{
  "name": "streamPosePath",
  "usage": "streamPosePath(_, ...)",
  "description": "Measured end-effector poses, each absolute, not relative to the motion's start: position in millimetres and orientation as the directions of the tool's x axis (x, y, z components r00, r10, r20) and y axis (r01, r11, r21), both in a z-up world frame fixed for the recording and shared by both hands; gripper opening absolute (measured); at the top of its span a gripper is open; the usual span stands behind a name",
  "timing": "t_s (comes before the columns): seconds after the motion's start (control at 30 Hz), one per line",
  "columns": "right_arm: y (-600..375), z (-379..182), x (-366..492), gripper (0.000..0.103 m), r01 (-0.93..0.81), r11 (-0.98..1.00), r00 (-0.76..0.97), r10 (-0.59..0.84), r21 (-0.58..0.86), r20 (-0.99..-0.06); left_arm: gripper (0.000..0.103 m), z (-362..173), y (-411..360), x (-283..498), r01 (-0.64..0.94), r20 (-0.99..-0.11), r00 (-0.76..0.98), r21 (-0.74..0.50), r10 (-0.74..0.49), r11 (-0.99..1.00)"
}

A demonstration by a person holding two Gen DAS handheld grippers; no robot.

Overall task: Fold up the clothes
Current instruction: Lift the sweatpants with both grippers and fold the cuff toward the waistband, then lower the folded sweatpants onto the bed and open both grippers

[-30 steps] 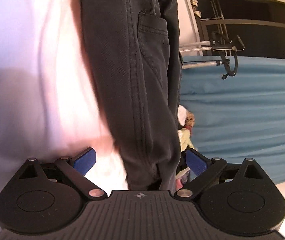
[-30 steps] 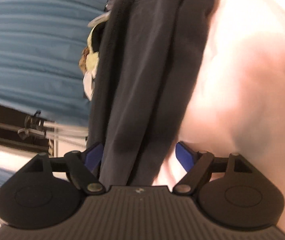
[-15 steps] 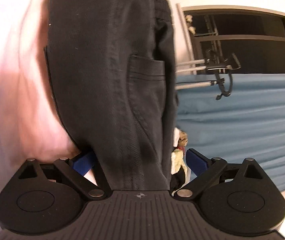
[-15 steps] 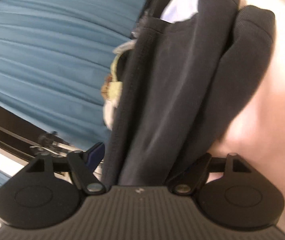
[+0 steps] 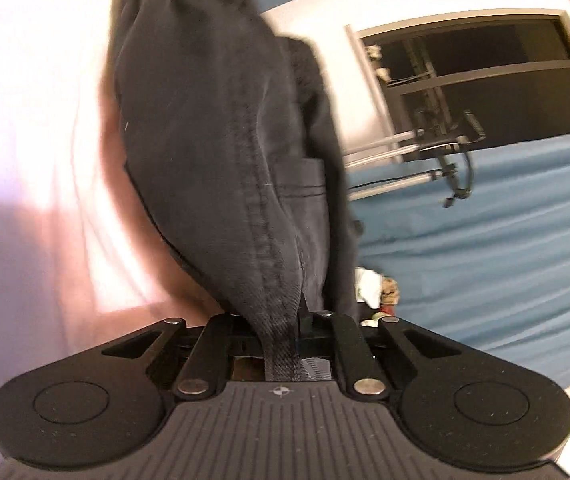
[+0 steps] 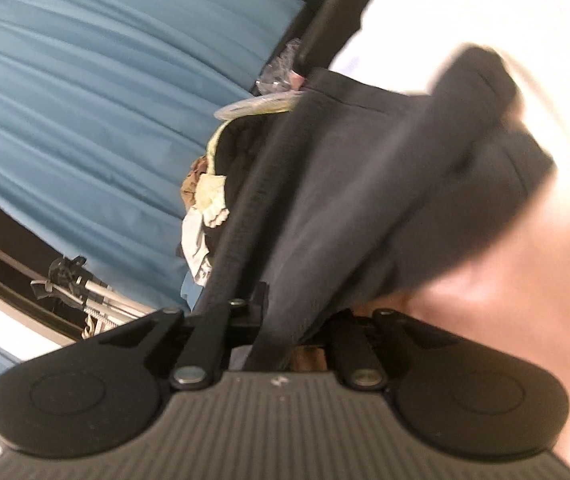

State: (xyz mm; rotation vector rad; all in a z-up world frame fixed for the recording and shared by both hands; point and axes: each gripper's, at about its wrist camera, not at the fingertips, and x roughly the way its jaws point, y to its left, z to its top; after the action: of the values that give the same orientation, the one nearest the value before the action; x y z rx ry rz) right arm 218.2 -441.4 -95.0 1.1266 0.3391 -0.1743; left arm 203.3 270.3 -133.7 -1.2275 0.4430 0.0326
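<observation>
1. You have two tools in play: your left tool (image 5: 285,344) is clamped on the dark trousers (image 5: 221,152), its jaws drawn together on a stitched seam edge right at the tool mouth
2. Your right tool (image 6: 285,332) is likewise closed on the same trousers (image 6: 365,184), pinching a fold of the cloth between its jaws
3. You are holding one garment only: the trousers stretch away from both tools, with one patch pocket (image 5: 305,184) showing in the left wrist view and the gathered waistband at the far top
4. In the right wrist view the far end of the trousers is bunched into two rounded folds, blurred, against a pale pinkish sheet (image 6: 505,280)
5. One small pile of other clothes (image 6: 209,196), cream, brown and white, lies just beside the trousers; you cannot tell how many pieces are in it
6. One blue pleated curtain (image 5: 485,240) hangs behind, and one dark window (image 5: 485,72) sits above it with a clamp on metal rods (image 5: 449,152) in front
7. You can read no brand, label or writing; the only mark is a small round emblem on each tool body
</observation>
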Motion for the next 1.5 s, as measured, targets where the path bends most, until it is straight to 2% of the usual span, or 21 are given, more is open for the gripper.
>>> streamPosePath(0.2,-443,-73,174,0.01,0.372,0.426,0.909,0.013,0.825,-0.417,0.011,-118,274,168,-0.272,-0.359,0.906,-0.899,-0.225,0.343)
streamPosePath(0.37,-459,-81,89,0.01,0.452,0.387,0.87,0.009,0.804,-0.493,0.011,-113,272,127,-0.294,-0.391,0.885,-0.89,-0.253,0.348)
streamPosePath(0.47,-461,-96,39,0.01,0.533,0.253,0.833,0.013,0.808,-0.553,0.011,-117,273,103,-0.328,-0.428,0.862,-0.88,-0.273,0.344)
streamPosePath(0.53,-463,-104,22,0.01,0.567,0.168,0.815,0.031,0.807,-0.579,0.013,-115,271,99,-0.333,-0.439,0.851,-0.876,-0.288,0.349)
streamPosePath(0.63,-464,-102,22,0.012,0.568,0.163,0.813,0.038,0.807,-0.581,0.016,-116,269,98,-0.34,-0.449,0.837,-0.875,-0.314,0.345)
streamPosePath(0.67,-464,-101,24,0.013,0.572,0.166,0.811,0.036,0.803,-0.584,0.021,-115,267,95,-0.349,-0.46,0.83,-0.869,-0.315,0.351)
streamPosePath(0.77,-464,-102,10,0.022,0.592,0.125,0.8,0.025,0.796,-0.599,0.05,-109,261,84,-0.362,-0.486,0.819,-0.85,-0.306,0.382)
streamPosePath(0.83,-465,-102,8,0.031,0.605,0.106,0.792,0.019,0.789,-0.61,0.054,-99,254,77,-0.351,-0.486,0.825,-0.841,-0.29,0.412)
streamPosePath(0.9,-472,-99,-20,0.055,0.629,0.097,0.775,-0.014,0.771,-0.631,0.07,-85,243,70,-0.332,-0.491,0.83,-0.816,-0.265,0.473)
streamPosePath(1.0,-479,-105,-21,0.074,0.656,0.057,0.755,-0.055,0.753,-0.653,0.079,-56,217,72,-0.237,-0.462,0.85,-0.764,-0.252,0.6)
streamPosePath(1.1,-490,-118,-25,0.086,0.659,-0.01,0.75,-0.073,0.752,-0.658,0.087,-39,181,72,-0.124,-0.44,0.857,-0.681,-0.269,0.722)
streamPosePath(1.33,-493,-132,-29,0.088,0.673,-0.016,0.738,-0.057,0.74,-0.672,0.089,-39,90,68,0.091,-0.482,0.808,-0.465,-0.338,0.881)
streamPosePath(1.5,-506,-144,-27,0.09,0.607,-0.105,0.785,-0.076,0.788,-0.614,0.089,-38,36,94,0.193,-0.485,0.784,-0.405,-0.389,0.894)
